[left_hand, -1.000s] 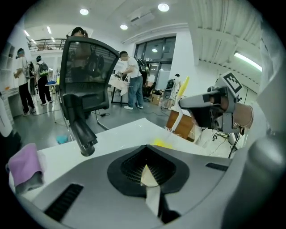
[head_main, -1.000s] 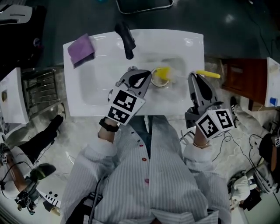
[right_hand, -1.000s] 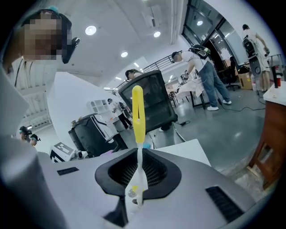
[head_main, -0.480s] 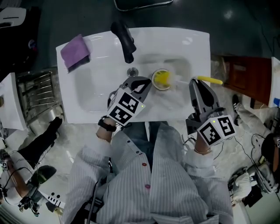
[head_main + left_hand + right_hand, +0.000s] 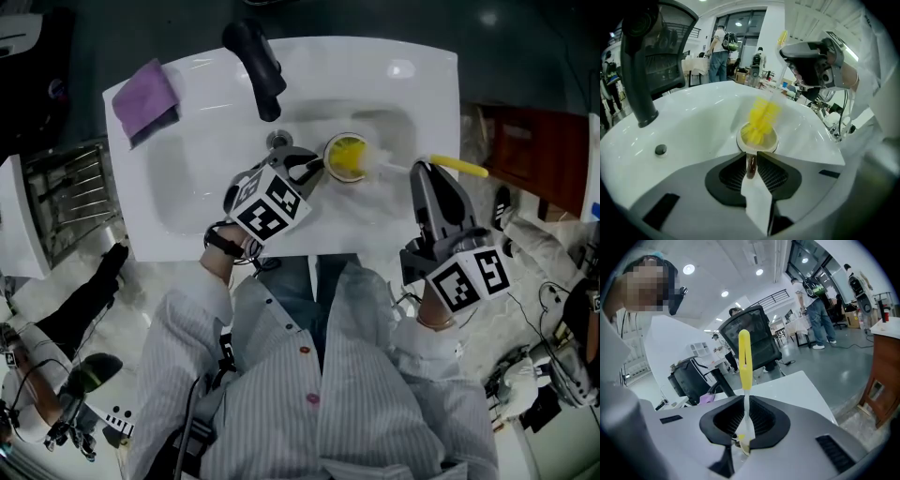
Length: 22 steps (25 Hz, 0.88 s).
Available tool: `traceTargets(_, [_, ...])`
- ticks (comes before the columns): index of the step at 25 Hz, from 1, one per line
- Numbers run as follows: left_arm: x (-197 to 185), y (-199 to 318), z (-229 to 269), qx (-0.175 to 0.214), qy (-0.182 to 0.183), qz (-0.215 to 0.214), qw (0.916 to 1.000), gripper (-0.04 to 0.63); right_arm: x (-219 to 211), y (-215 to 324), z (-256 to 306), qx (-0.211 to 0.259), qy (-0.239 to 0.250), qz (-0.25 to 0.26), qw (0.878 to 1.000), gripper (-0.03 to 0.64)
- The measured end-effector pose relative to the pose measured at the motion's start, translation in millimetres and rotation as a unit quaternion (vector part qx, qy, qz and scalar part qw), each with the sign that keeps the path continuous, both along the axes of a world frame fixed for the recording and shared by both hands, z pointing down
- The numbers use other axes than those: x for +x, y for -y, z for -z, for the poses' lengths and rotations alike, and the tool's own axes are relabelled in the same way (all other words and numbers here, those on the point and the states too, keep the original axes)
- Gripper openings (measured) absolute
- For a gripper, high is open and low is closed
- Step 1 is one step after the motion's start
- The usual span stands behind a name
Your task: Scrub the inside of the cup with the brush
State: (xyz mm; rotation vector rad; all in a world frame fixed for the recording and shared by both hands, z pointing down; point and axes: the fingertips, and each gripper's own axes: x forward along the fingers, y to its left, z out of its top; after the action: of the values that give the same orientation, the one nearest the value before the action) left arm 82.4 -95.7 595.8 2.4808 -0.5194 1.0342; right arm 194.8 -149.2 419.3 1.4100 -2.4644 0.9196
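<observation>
Clamped cup point(image 5: 768, 140) in left gripper point(image 5: 751, 164), brush point(image 5: 761, 119) in right gripper point(image 5: 744, 427) — bristles inside; scrubbing apparently midway, unfinished.

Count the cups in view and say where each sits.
1. The cup stands in the sink, its handle clamped in the left gripper, the brush head inside it. No others visible.

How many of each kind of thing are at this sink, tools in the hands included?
cup: 1
brush: 1
purple cloth: 1
tap: 1
grippers: 2, the left gripper and the right gripper
total: 6
</observation>
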Motion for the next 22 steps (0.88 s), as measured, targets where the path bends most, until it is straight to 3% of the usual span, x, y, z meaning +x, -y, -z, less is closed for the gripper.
traceTargets(6, [0,-5,-26,0.004,0.043,-0.054,0.9976,0.110,2,0,-2,0.001,-0.001,-0.005,1.000,0.057])
traceTargets(22, [10,-7,-36,0.019,0.059,-0.104,0.9926,0.071,-6,-7,2,0.016,-0.023,-0.002,1.000,0.057])
